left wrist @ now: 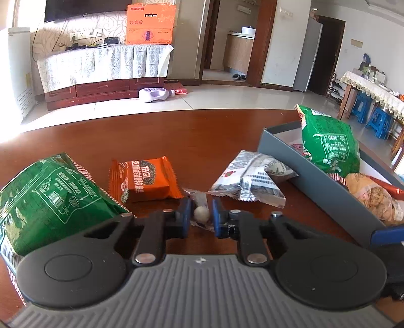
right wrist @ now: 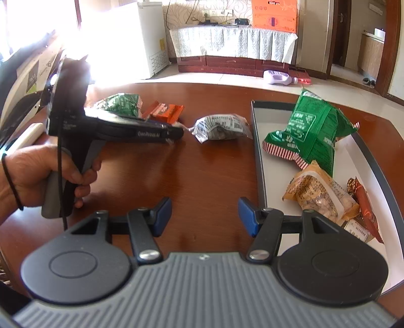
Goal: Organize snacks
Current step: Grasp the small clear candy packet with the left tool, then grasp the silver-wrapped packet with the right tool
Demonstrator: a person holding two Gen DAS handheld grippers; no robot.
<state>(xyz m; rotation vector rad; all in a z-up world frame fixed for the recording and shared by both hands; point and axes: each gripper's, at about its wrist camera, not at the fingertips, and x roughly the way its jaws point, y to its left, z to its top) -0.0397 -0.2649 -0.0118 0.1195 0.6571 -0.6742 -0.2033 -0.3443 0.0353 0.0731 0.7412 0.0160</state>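
Note:
My left gripper (left wrist: 201,214) is shut on a small clear-wrapped round candy (left wrist: 201,214) just above the brown table; it also shows in the right wrist view (right wrist: 180,130). Around it lie a green bag (left wrist: 48,199), an orange packet (left wrist: 146,180) and a silver packet (left wrist: 248,176). The grey tray (right wrist: 260,161) at the right holds a green bag (right wrist: 308,133), a tan snack pack (right wrist: 320,194) and a red-brown packet (right wrist: 366,209). My right gripper (right wrist: 205,217) is open and empty, low over the table beside the tray's left wall.
The brown table (right wrist: 207,171) has a rounded far edge. Beyond it are a tiled floor, a cloth-covered cabinet (left wrist: 106,65) with an orange box (left wrist: 151,24), and a side table with blue stools (left wrist: 376,118) at the right.

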